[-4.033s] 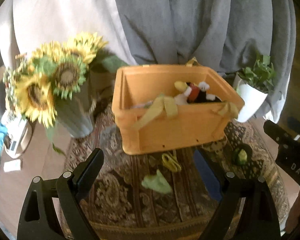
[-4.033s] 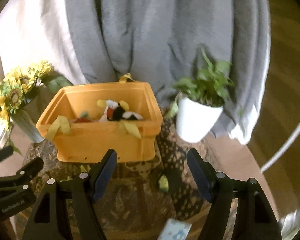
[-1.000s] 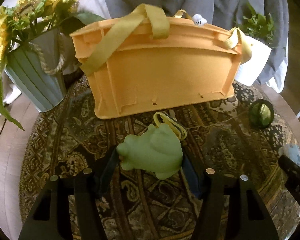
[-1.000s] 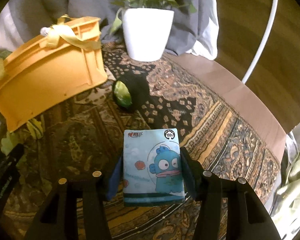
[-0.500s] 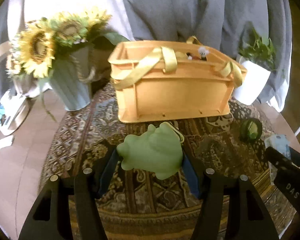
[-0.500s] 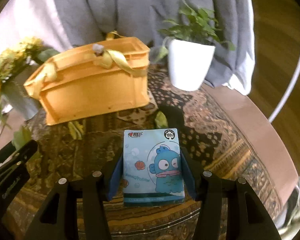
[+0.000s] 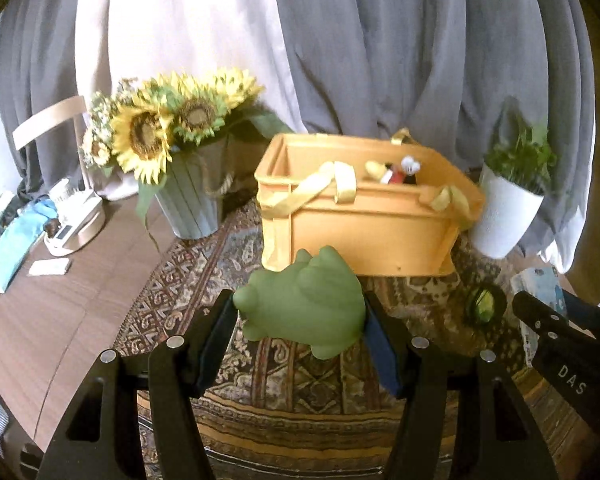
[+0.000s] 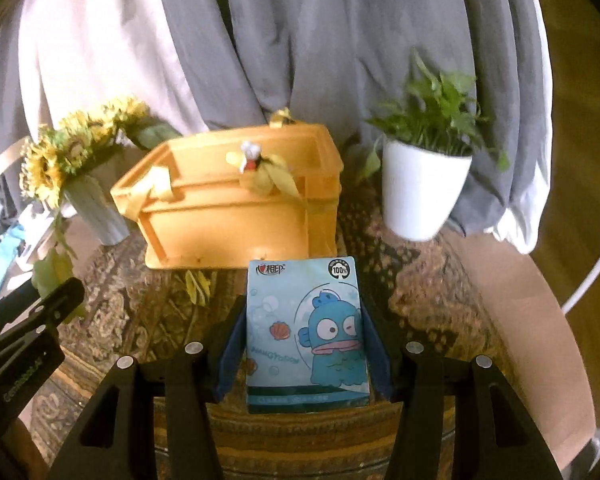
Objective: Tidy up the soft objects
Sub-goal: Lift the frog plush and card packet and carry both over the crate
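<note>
The left gripper (image 7: 300, 320) pinched a green toy (image 7: 304, 304) between its fingers; the right gripper (image 8: 304, 340) clamped a tissue pack (image 8: 306, 332) (both lifted above the table).

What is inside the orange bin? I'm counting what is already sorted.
Over the orange bin's rim, one plush toy shows: yellow, red, black and white parts. The walls hide the rest of the inside.

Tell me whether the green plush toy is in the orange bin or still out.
Out. The green plush toy is clamped in the left gripper, in front of the orange bin.
</note>
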Motion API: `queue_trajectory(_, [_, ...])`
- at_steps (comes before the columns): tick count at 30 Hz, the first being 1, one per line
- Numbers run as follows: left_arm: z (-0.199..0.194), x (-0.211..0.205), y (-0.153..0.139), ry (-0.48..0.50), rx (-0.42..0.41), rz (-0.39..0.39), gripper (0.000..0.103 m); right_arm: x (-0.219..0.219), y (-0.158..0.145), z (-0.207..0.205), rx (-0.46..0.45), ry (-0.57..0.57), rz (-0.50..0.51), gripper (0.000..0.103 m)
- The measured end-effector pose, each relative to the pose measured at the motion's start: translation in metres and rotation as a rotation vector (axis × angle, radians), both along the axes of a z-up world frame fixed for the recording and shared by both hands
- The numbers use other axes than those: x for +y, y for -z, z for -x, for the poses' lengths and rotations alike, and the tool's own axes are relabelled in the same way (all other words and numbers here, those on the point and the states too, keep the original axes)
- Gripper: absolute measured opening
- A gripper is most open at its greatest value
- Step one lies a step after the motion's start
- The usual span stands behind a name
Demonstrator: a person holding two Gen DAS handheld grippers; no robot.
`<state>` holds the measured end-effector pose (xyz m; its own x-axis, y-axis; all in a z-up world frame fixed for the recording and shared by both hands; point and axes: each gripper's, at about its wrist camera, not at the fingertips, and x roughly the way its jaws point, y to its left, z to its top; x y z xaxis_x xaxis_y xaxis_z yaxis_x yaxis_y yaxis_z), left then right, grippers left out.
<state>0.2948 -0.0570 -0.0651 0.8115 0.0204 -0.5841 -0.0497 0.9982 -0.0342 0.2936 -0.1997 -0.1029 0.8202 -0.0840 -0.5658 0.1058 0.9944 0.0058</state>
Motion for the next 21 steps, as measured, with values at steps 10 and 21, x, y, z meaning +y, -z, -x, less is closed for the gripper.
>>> queue_trajectory(10, [-0.018, -0.011, -0.026, 0.007, -0.057, 0.024, 0.062, -0.012, -0.032, -0.020, -0.082, -0.045, -0.020, 0.054])
queue_trajectory(21, [-0.066, -0.007, -0.061, 0.068, -0.104, 0.044, 0.062, -0.003, -0.065, -0.076, -0.092, -0.104, -0.048, 0.054])
